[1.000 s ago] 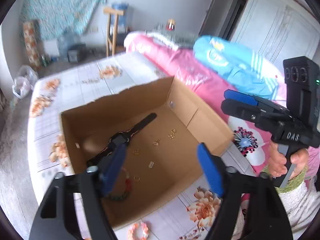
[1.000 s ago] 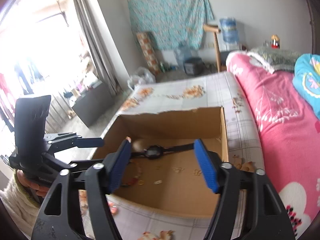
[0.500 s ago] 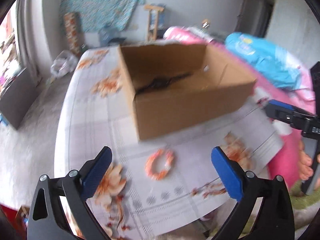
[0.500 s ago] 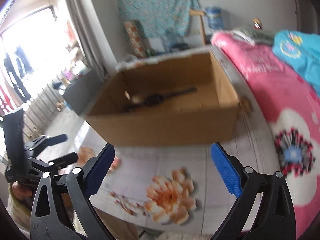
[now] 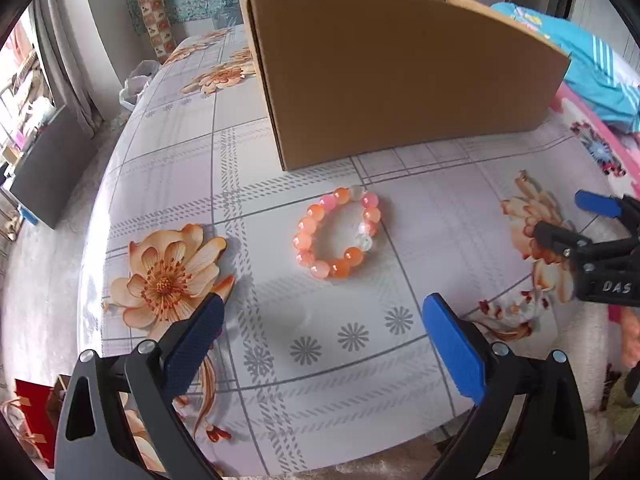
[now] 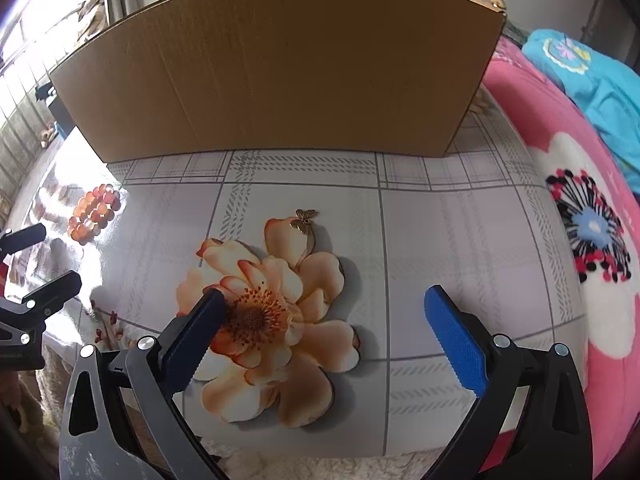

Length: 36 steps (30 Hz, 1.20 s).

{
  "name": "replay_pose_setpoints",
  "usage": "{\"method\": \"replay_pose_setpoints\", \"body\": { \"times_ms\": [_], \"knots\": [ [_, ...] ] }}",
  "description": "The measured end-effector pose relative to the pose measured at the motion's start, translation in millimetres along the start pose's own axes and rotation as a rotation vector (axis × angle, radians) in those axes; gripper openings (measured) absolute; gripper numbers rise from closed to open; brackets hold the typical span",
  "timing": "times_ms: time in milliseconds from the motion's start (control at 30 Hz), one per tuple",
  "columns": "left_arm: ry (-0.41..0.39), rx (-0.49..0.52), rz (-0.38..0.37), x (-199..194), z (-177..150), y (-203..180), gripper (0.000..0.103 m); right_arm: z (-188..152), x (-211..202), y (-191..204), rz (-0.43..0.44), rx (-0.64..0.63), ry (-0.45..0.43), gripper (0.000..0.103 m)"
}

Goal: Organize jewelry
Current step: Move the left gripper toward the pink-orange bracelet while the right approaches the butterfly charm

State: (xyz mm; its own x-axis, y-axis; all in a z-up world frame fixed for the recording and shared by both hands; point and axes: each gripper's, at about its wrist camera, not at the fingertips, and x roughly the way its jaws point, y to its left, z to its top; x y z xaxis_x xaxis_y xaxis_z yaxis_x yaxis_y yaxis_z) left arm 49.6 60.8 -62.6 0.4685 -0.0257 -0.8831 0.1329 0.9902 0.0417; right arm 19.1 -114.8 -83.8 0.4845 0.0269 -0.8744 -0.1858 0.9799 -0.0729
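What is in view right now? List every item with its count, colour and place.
brown cardboard box: one, brown, at the back of the table.
orange and pink beaded bracelet: one, orange, pink and clear, on the cloth in front of the box, ahead of the left gripper.
small brass butterfly charm: one, brass, on the cloth ahead of the right gripper.
floral checked tablecloth: one, pale grey with orange flowers, covering the table.
pink flowered blanket: one, pink, right of the table.
turquoise cloth: one, on the blanket.
left gripper: black with blue pads, open, empty.
right gripper: black with blue pads, open, empty.
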Motion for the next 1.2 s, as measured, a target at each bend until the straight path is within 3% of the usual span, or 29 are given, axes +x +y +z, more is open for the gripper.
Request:
{"method": "replay_pose_setpoints", "body": {
  "times_ms": [300, 533, 700, 967, 1200],
  "knots": [
    [-0.005, -0.004, -0.038, 4, 4, 1, 0.099, 18, 10, 0, 0.001, 0.039, 0.056, 0.095],
    [0.035, -0.018, -0.037, 9, 9, 4, 0.099, 30, 16, 0, -0.006, 0.065, 0.074, 0.096],
    [0.02, -0.023, -0.031, 9, 7, 3, 0.099, 39, 22, -1, -0.019, 0.093, 0.083, 0.096],
    [0.019, -0.009, -0.04, 8, 6, 3, 0.099, 23, 19, 4, -0.027, 0.099, 0.053, 0.096],
    [-0.078, -0.014, -0.036, 4, -5, 1, 0.099, 23, 21, 4, -0.029, 0.108, 0.059, 0.096]
  ]
}}
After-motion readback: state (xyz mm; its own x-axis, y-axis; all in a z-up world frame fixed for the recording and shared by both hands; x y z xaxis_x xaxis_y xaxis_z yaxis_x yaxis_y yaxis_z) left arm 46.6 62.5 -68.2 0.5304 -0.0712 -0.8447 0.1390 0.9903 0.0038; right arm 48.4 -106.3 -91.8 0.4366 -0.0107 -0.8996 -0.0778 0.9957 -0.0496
